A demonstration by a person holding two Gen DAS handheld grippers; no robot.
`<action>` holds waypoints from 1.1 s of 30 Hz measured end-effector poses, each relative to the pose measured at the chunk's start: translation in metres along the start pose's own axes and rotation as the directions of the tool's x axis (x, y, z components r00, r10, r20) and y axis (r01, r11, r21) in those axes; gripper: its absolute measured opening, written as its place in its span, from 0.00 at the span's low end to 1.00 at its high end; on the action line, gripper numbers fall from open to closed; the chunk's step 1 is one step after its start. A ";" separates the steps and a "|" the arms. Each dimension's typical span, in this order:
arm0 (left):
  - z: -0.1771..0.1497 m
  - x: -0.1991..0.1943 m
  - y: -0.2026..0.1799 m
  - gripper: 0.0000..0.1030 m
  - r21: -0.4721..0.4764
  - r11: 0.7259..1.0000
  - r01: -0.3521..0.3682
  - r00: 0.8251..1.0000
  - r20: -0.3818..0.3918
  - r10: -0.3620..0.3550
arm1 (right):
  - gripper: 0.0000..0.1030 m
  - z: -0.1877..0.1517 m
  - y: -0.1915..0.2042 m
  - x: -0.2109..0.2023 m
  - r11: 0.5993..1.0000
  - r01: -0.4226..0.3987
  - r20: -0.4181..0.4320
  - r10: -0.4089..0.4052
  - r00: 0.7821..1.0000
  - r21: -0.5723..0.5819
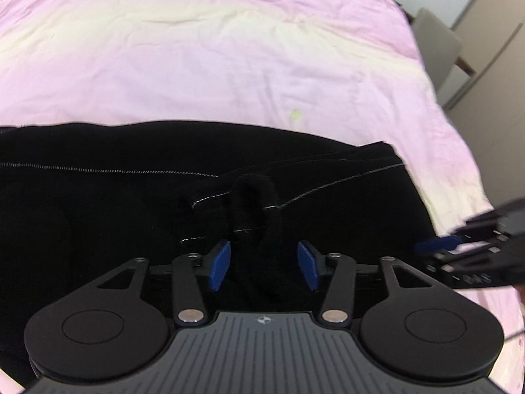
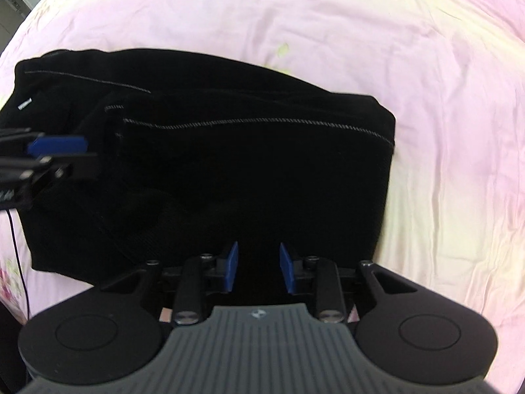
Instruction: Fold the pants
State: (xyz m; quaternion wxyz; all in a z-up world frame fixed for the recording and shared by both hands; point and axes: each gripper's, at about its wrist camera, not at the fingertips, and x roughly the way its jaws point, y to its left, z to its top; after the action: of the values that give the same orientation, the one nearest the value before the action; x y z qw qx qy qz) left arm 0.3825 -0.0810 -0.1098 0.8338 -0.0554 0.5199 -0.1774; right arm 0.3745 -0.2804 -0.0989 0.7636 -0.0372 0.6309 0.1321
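Black pants [image 2: 229, 164] with pale stitching lie folded in a block on the pink bedsheet [image 2: 443, 131]. In the left wrist view the pants [image 1: 131, 203] fill the lower half, with a black drawstring loop [image 1: 252, 197] just ahead of my left gripper [image 1: 264, 264]. Its blue pads are apart and hold nothing. My right gripper [image 2: 257, 269] is open over the near edge of the pants, empty. The right gripper also shows at the right edge of the left wrist view [image 1: 439, 246], and the left gripper at the left edge of the right wrist view [image 2: 59, 151].
The pink sheet [image 1: 229, 49] stretches far beyond the pants. A grey chair [image 1: 436, 49] and pale cabinets [image 1: 492, 32] stand past the bed's right edge. A thin dark cable [image 2: 16, 246] hangs at the left.
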 end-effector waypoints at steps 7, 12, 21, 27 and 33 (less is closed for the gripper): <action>-0.001 0.029 0.003 0.50 -0.005 0.999 -0.052 0.998 -0.046 0.052 | 0.25 -0.013 -0.020 0.000 0.997 -0.081 0.027 0.081 0.996 0.001; -0.004 0.006 -0.014 0.15 0.037 0.998 -0.042 0.999 0.026 0.041 | 0.26 -0.016 -0.037 0.001 0.993 -0.114 0.050 0.113 0.992 0.010; 0.012 -0.026 0.021 0.14 0.005 1.000 0.003 0.999 -0.034 -0.003 | 0.27 -0.028 -0.051 -0.035 0.997 -0.070 0.153 0.065 0.986 0.024; -0.015 0.017 0.040 0.27 -0.058 0.998 -0.019 0.998 -0.056 0.016 | 0.16 -0.032 -0.041 0.008 0.998 -0.048 0.109 0.043 0.993 0.046; -0.014 -0.006 0.058 0.56 -0.113 0.994 0.012 0.999 -0.047 -0.018 | 0.18 -0.031 -0.043 0.027 0.996 -0.058 0.103 0.050 0.993 0.073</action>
State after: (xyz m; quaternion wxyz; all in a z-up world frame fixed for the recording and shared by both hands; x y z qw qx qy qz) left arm 0.3820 -0.0233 -0.1276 0.8153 -0.1019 0.5485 -0.1553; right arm 0.3599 -0.3246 -0.1357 0.7917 0.0156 0.5966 0.1304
